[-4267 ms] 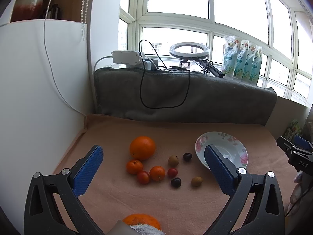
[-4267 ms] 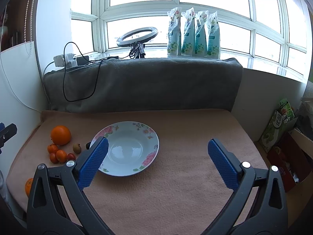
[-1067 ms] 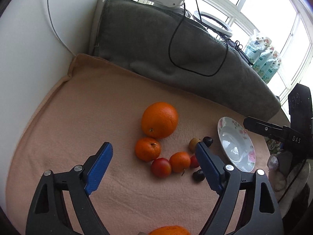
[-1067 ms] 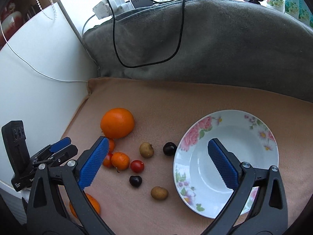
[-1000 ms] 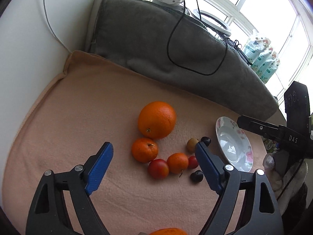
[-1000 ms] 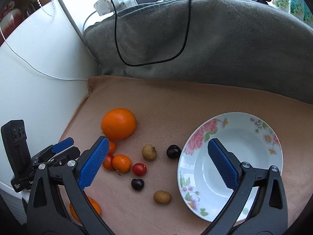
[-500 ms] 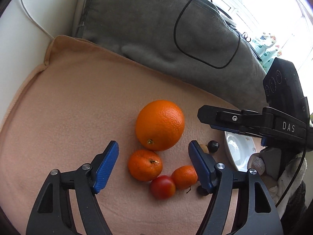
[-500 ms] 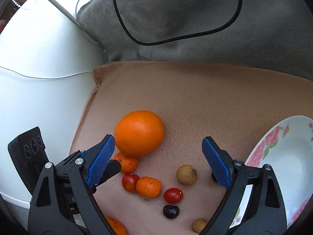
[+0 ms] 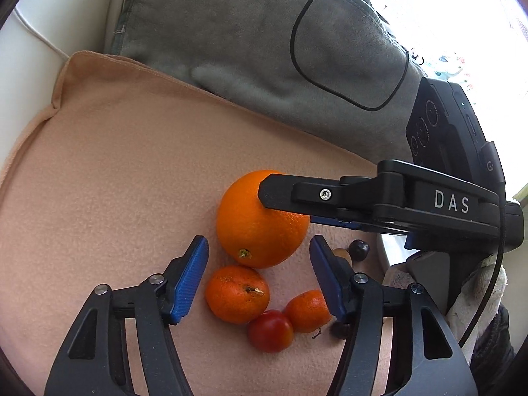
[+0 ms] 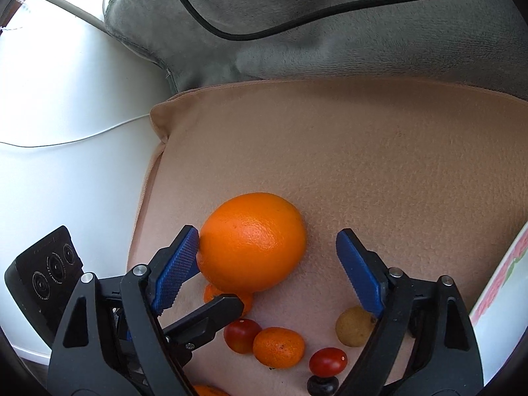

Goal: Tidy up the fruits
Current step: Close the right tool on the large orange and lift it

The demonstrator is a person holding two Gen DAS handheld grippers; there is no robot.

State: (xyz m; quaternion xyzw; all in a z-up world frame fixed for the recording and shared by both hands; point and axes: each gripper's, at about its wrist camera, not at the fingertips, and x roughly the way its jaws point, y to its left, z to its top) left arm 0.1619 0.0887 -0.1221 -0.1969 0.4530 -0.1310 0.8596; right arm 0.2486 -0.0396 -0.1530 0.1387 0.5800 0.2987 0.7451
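A large orange [image 9: 260, 224] [image 10: 252, 241] lies on the peach blanket [image 9: 115, 171]. My right gripper [image 10: 267, 260] is open around it, the left pad touching its side; in the left wrist view its black finger crosses the top of the orange. My left gripper [image 9: 257, 274] is open, straddling a mandarin [image 9: 237, 293] just below the big orange. A second mandarin [image 9: 307, 310] [image 10: 279, 346], a red tomato [image 9: 270, 330] [image 10: 241, 335], a cherry tomato [image 10: 328, 361], a tan longan [image 10: 354, 326] and dark fruits [image 9: 359, 249] [image 10: 321, 384] lie close by.
The floral plate's rim [image 10: 505, 283] shows at the right edge. A grey cushion [image 9: 264, 49] with a black cable [image 9: 346, 99] runs along the back. A white wall panel [image 10: 66, 132] bounds the left side.
Both grippers have moved down and in on the fruit cluster. The right gripper now brackets the large orange, and the left gripper has narrowed around the mandarin.
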